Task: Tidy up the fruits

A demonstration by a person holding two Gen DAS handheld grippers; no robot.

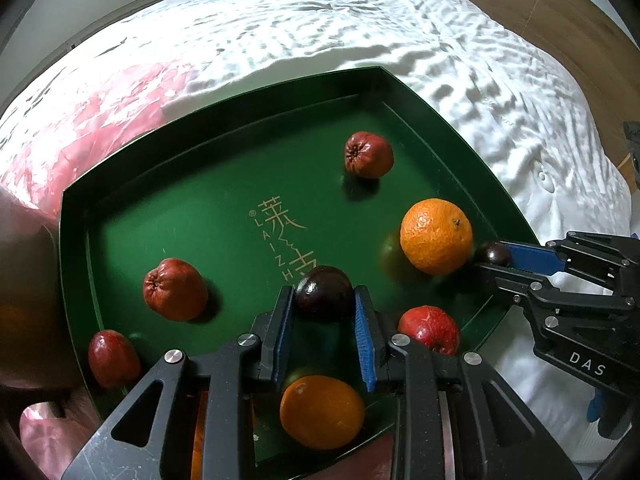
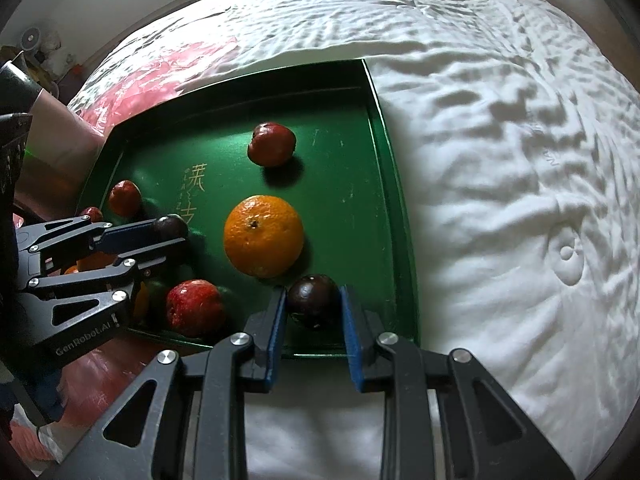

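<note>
A green tray (image 1: 240, 184) (image 2: 344, 168) lies on a bed. My left gripper (image 1: 324, 294) (image 2: 172, 234) is shut on a dark plum (image 1: 324, 286) (image 2: 172, 224) just above the tray's middle. My right gripper (image 2: 314, 292) (image 1: 494, 256) is shut on a second dark plum (image 2: 314, 306) (image 1: 491, 251) at the tray's near right corner, beside a large orange (image 2: 263, 236) (image 1: 436, 236). Another orange (image 1: 322, 412) sits under the left gripper. Several red fruits lie scattered in the tray, one at the back (image 1: 368, 155) (image 2: 272, 144) and one near the front (image 1: 430, 328) (image 2: 194, 308).
The white rumpled bedsheet (image 2: 500, 160) spreads behind and to the right of the tray. A pink plastic bag (image 1: 92, 120) lies off the tray's left rim. A person's arm (image 1: 24, 280) is at the left edge. Wooden floor (image 1: 580, 40) runs past the bed.
</note>
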